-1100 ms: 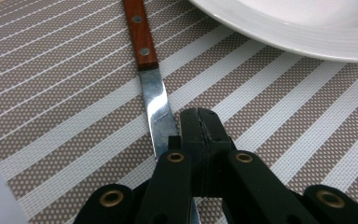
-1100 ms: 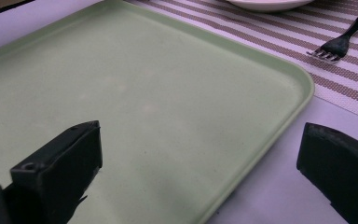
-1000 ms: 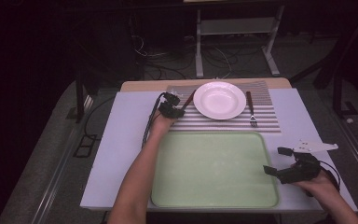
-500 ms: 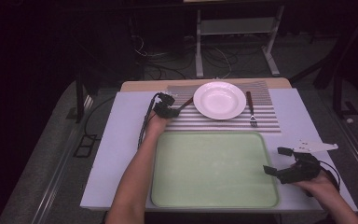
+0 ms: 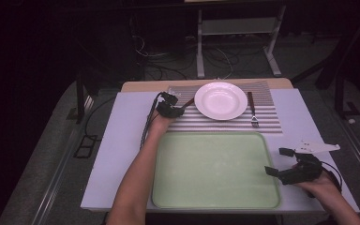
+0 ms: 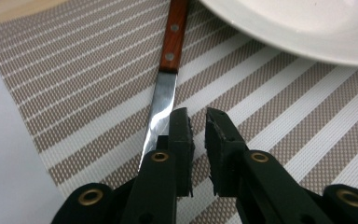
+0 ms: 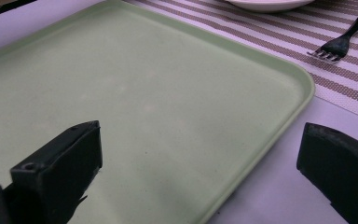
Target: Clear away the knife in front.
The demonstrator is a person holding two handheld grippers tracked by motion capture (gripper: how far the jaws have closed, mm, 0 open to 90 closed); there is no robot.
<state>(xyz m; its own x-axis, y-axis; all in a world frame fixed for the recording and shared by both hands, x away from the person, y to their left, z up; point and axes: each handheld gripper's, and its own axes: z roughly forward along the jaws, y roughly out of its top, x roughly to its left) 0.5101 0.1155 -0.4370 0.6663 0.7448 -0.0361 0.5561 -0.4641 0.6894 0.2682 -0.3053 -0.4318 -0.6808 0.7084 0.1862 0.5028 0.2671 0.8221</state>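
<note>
The left gripper (image 6: 196, 122) has just been opening: its fingers (image 6: 181, 135) stand a narrow slit apart with nothing between them, released from the knife (image 6: 164, 70). The blade lies flat on the striped placemat (image 6: 74, 93), just left of the left finger and partly under it, wooden handle pointing away towards the white plate (image 6: 307, 28), left of the plate in the high view. This reads as the knife being set down at its place, so that step looks done. Outward, the right gripper (image 5: 277, 161) hovers wide open, empty, at the near right corner of the green tray (image 5: 215, 168); a fork (image 5: 252, 108) lies right of the plate on the surface (image 5: 122, 140).
</note>
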